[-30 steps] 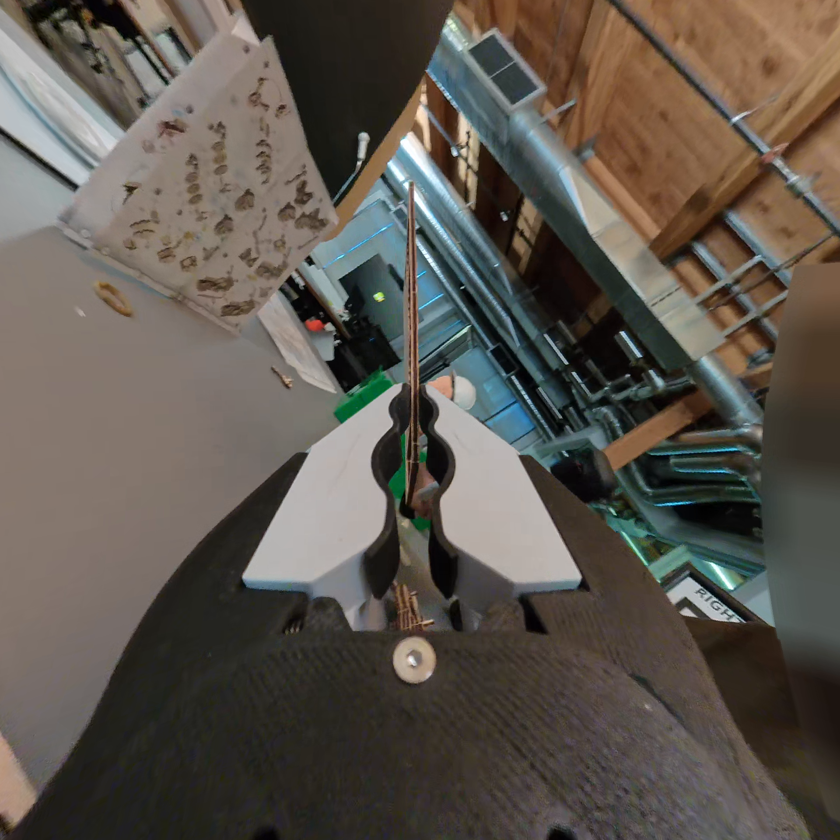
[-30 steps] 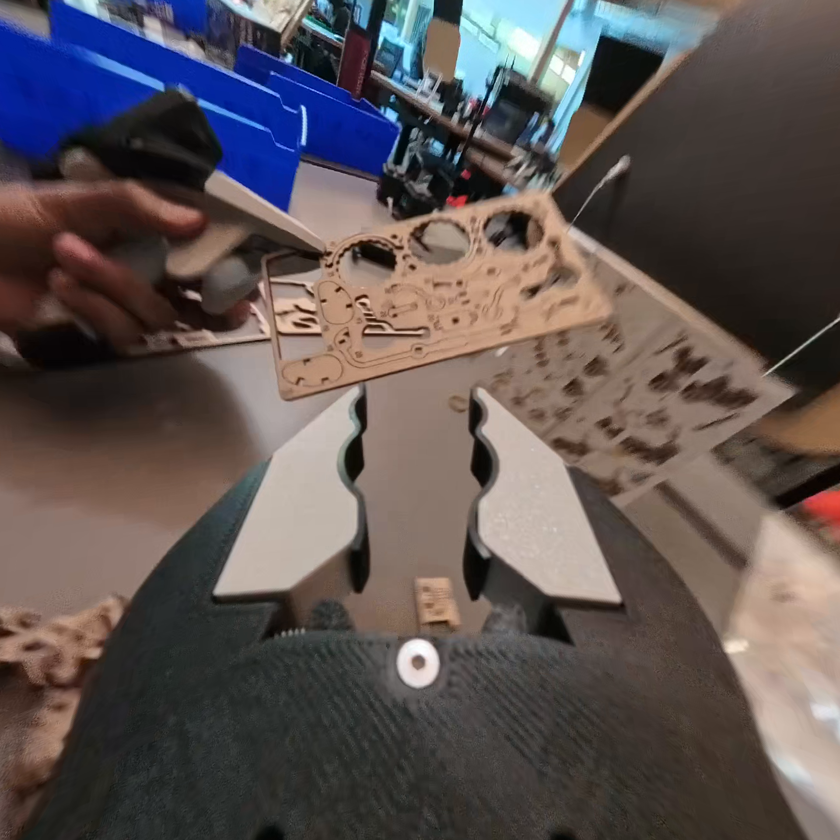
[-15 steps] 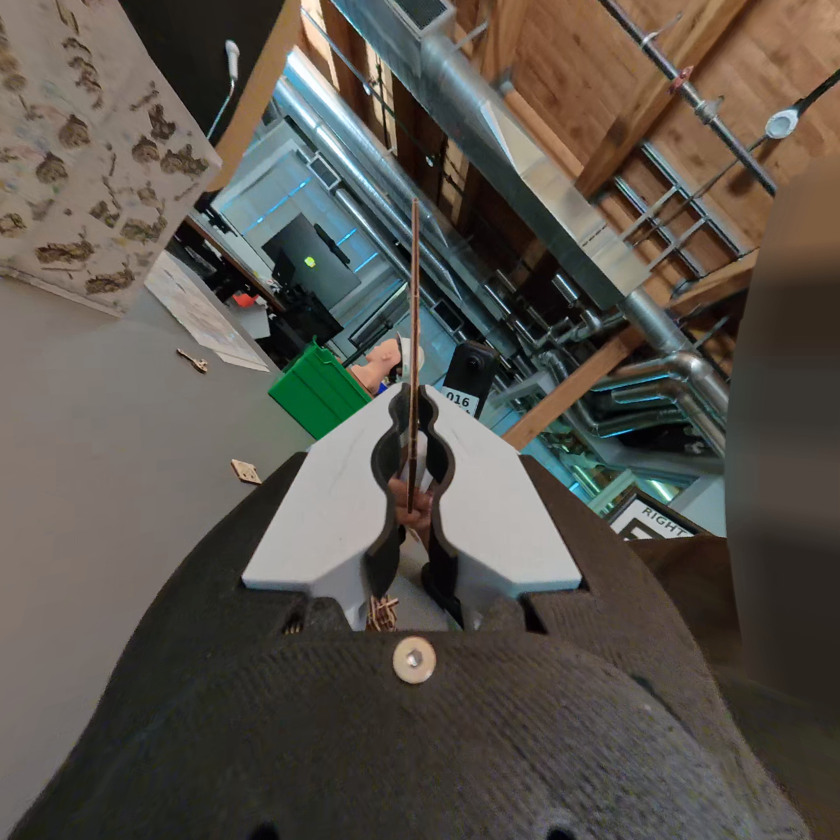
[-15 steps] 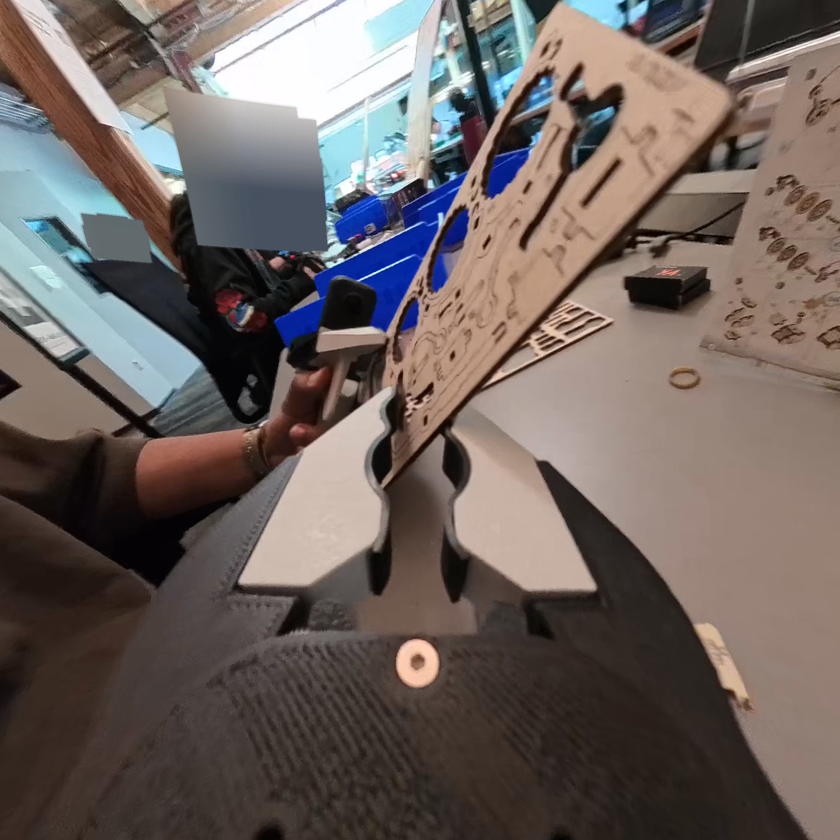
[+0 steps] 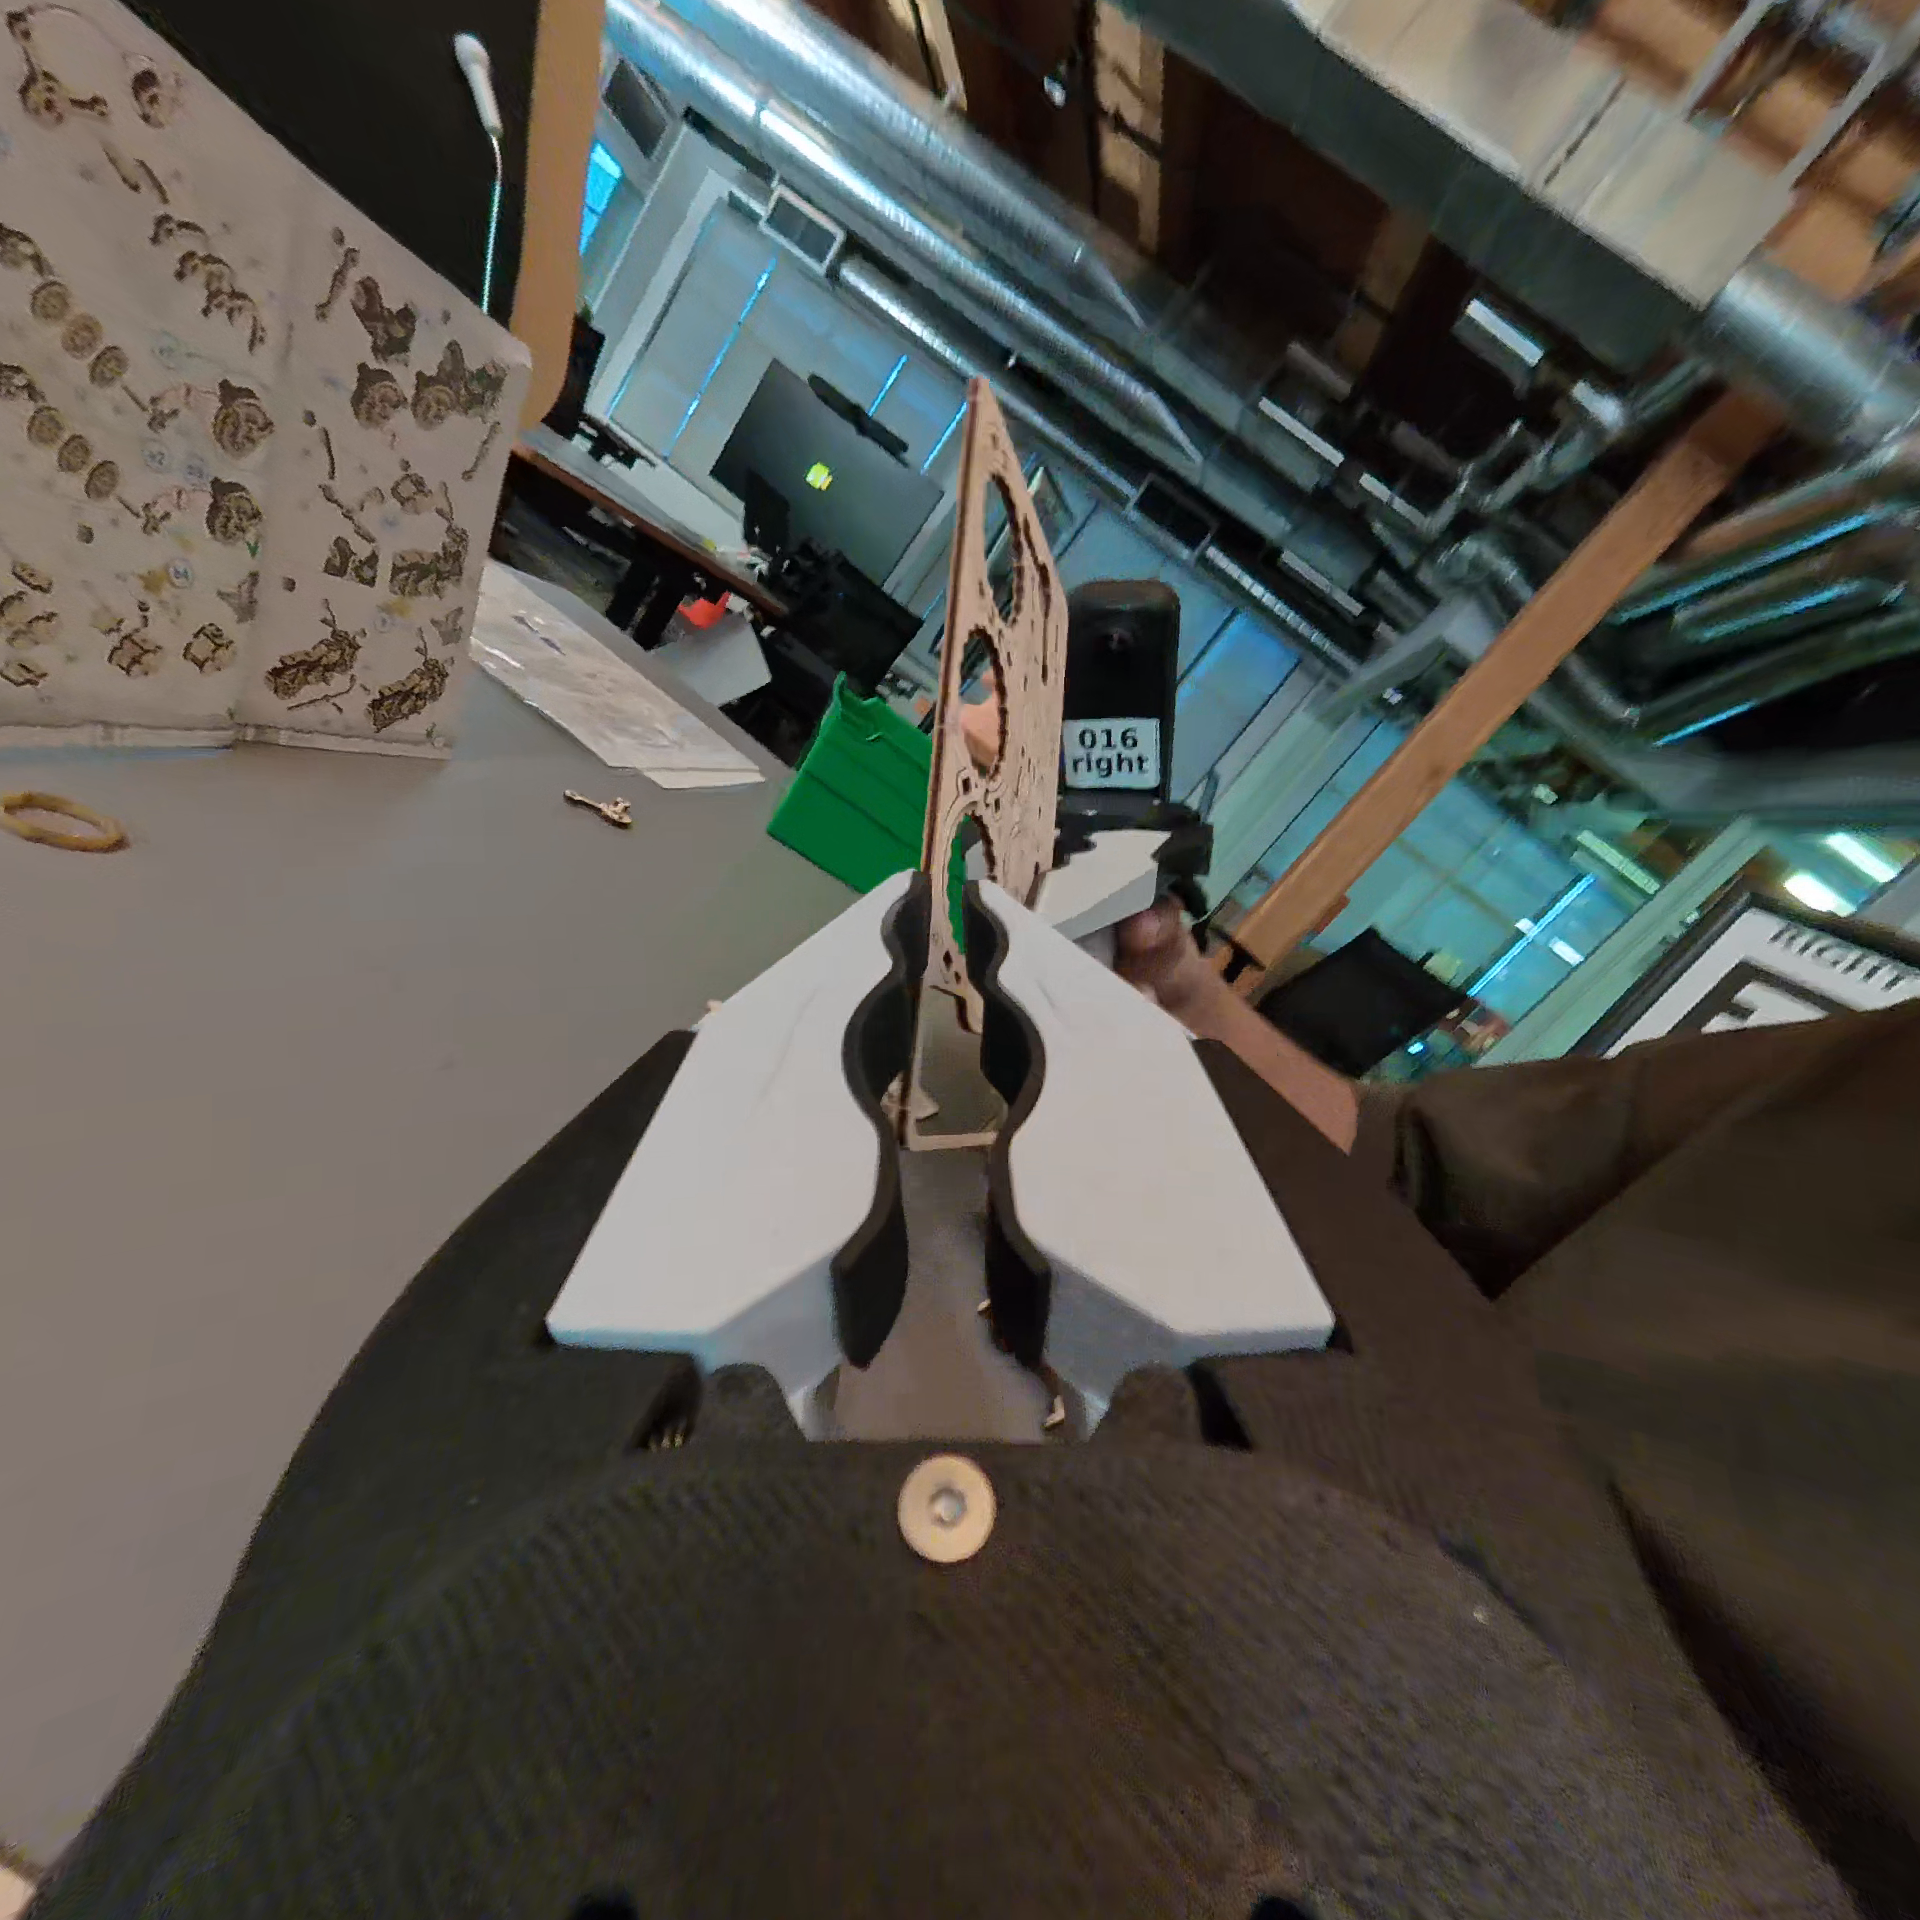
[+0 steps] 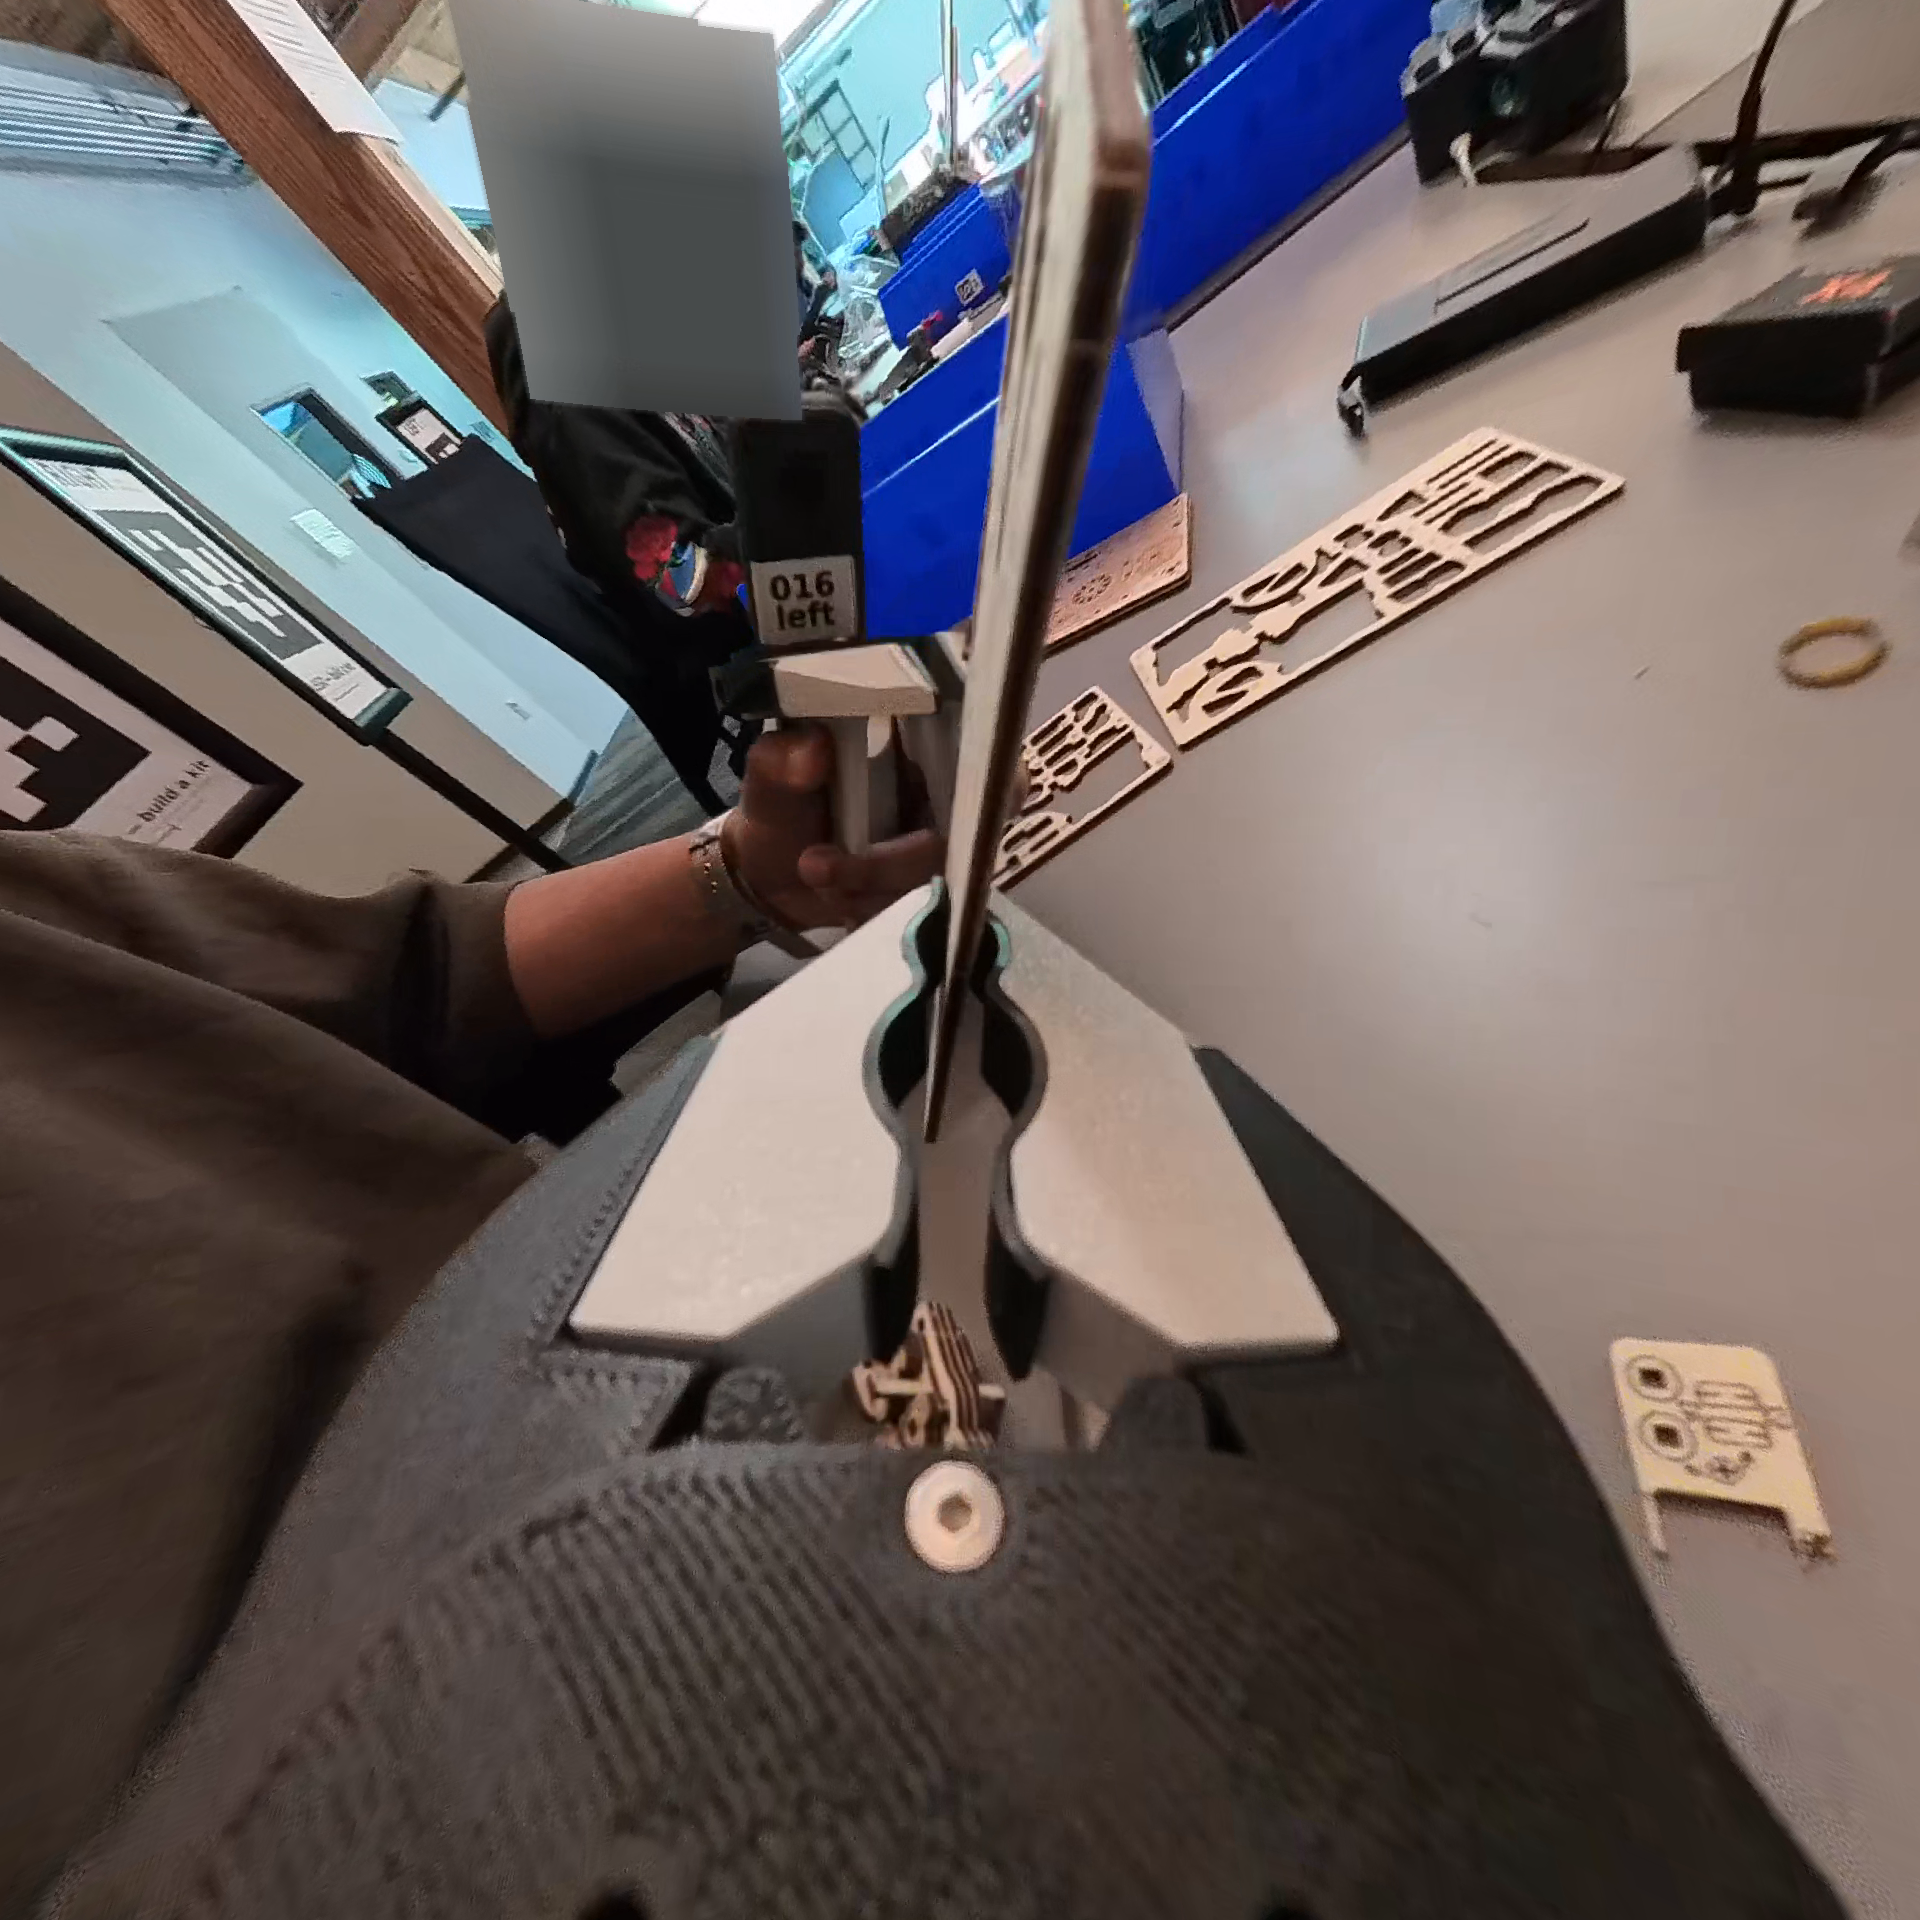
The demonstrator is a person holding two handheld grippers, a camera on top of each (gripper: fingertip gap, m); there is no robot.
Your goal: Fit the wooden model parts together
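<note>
A thin laser-cut wooden sheet [image 5: 1039, 623] with round holes stands upright in the air, held at its lower edge from both sides. My left gripper [image 5: 945, 894] is shut on it, and the sheet shows part of its face here. My right gripper [image 6: 961, 925] is shut on the same sheet [image 6: 1049, 416], seen edge-on between its pads. The right gripper [image 5: 1112, 883] shows just behind the sheet in the left wrist view. The left gripper [image 6: 852, 675] shows behind it in the right wrist view, its fingertips hidden.
On the grey table [image 6: 1455, 935] lie punched-out wooden frames [image 6: 1371, 582] [image 6: 1081, 769], a small wooden part [image 6: 1720, 1439], a rubber band [image 6: 1834, 652] and black boxes [image 6: 1808, 343]. Blue bins [image 6: 914, 488] stand behind. A propped instruction sheet [image 5: 208, 416] and a green bin [image 5: 852, 790] are farther off. Some 5 cm of space lies between my two pairs of fingers.
My right gripper came up to the sheet and shut on its lower edge. The sheet, edge-on before in my left grasp, has turned a little so its face shows.
</note>
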